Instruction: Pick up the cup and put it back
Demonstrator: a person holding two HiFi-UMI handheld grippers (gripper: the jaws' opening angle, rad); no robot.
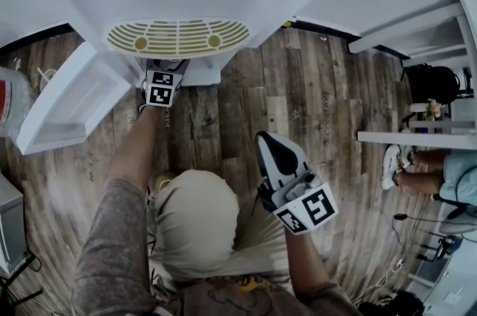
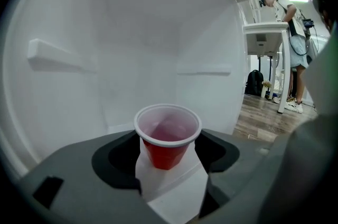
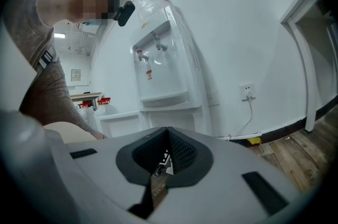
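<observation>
The left gripper (image 2: 169,175) has its dark jaws apart and closing around the red cup (image 2: 166,150), the pads not yet pressing on it. Beyond them curves the white compartment (image 2: 132,33). The cup stands between the jaws on the compartment's floor, upright, its long axis vertical, mouth up and narrow base down. The right gripper (image 3: 167,153) is clenched on nothing.

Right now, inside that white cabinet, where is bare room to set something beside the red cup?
Bare white floor lies behind the red cup, up to the cabinet's back wall. It is crowded at the cup's sides, where the left claw is closing around it.
</observation>
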